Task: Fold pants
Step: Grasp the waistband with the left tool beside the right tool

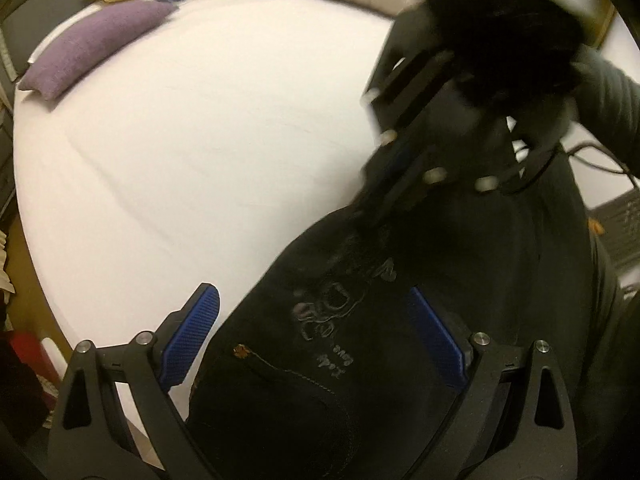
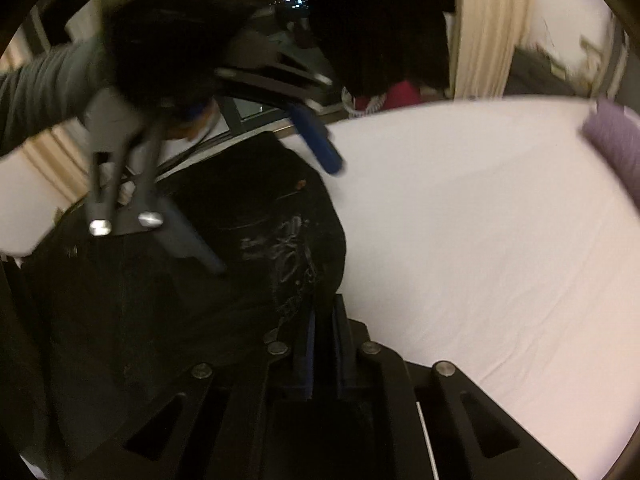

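White bedding is covering a mattress point(image 1: 192, 140) that is serving as the folding surface, broad and bare enough for cloth to be spread flat. Black pants point(image 1: 360, 320) are lying bunched at the mattress's near edge, on the side away from the purple cushion point(image 1: 92, 44) at its far corner; a pale printed design on them is facing up.

The left gripper point(image 1: 316, 332) is hanging over the pants with its blue pads point(image 1: 192, 332) spread wide on either side of the cloth and pressing on nothing, probably lining up a pinch.

The right gripper point(image 2: 324, 340) is standing at the pants' edge toward the bare sheet, jaws drawn nearly together. Dark cloth seems to be lying between them, likely so that edge can be lifted, but blur is leaving the grip uncertain.
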`<state>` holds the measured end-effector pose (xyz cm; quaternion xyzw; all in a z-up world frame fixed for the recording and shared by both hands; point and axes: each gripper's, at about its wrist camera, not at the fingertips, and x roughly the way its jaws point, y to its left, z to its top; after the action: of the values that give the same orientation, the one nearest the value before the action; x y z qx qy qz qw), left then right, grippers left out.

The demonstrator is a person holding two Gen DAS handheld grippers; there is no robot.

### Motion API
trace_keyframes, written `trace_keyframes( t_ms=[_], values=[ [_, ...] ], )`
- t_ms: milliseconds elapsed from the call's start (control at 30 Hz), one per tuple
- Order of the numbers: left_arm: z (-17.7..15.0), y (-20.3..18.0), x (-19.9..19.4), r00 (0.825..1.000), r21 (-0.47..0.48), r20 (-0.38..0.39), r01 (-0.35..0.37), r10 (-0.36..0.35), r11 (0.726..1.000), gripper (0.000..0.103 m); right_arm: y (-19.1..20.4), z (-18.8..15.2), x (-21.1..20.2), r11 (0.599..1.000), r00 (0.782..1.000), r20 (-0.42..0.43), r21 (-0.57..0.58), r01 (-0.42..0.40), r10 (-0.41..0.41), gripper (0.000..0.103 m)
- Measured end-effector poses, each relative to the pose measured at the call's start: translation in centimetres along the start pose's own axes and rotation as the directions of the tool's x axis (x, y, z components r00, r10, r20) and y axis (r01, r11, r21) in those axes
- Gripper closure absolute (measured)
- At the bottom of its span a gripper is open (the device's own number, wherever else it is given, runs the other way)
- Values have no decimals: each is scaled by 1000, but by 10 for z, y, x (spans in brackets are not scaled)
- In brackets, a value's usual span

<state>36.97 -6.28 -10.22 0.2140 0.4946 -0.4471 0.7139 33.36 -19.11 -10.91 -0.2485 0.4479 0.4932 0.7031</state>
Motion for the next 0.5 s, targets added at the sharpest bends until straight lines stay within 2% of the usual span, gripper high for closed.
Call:
trace_keyframes(
  t_ms=[167, 200, 233, 300, 333, 500],
  values=[
    [6, -2, 3, 997, -23, -2, 77, -77, 997, 7, 51, -3, -16, 990, 998, -1, -125, 64, -65, 95],
    [8, -9, 1, 995, -9, 1, 102, -102, 995, 11, 59, -5, -18, 986, 997, -5, -146, 76, -78, 95],
    [9, -14, 1, 994, 5, -1, 114, -114, 994, 20, 67, -6, -20, 984, 996, -5, -159, 84, -86, 95],
    [10, -30, 6, 995, 52, -36, 93, -91, 994, 74, 79, -8, -21, 981, 995, -3, -171, 96, -97, 95],
    [9, -37, 10, 998, 73, -57, 41, -37, 997, 77, 88, -7, -20, 980, 995, -1, -174, 97, -99, 95],
    [8, -50, 2, 999, 50, -19, 31, -30, 998, 83, 105, -10, -24, 977, 995, 1, -186, 100, -101, 95]
  ],
)
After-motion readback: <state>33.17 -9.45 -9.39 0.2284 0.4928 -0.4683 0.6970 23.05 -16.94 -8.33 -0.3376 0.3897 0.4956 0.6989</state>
